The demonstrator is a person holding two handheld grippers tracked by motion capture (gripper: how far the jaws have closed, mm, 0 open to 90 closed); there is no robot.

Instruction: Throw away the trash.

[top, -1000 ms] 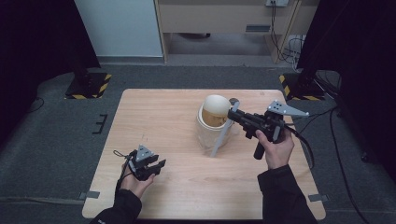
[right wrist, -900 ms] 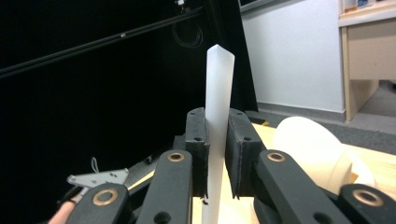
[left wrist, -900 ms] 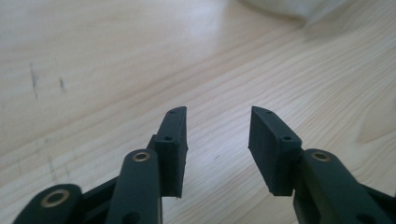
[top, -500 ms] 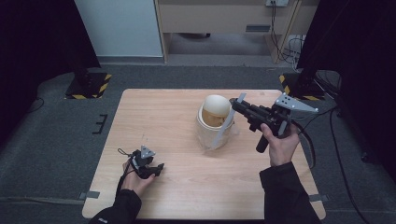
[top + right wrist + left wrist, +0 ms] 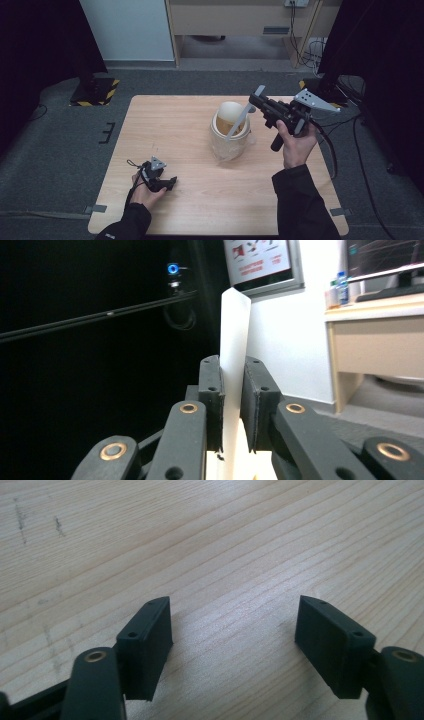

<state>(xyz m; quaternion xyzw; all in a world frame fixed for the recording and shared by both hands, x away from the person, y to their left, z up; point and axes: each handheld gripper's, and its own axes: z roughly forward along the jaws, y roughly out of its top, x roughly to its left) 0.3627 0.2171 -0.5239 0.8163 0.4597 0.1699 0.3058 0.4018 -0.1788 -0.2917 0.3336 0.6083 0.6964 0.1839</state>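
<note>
Wood of the table [image 5: 190, 200] lies bare under the left gripper [image 5: 165, 183], whose jaws stand apart with nothing between. Near the middle stands a pale cup [image 5: 230, 132] wrapped in film. The right gripper [image 5: 232, 390] pinches a thin white strip [image 5: 234, 335]; it looks light and bendable, best held near the middle.
</note>
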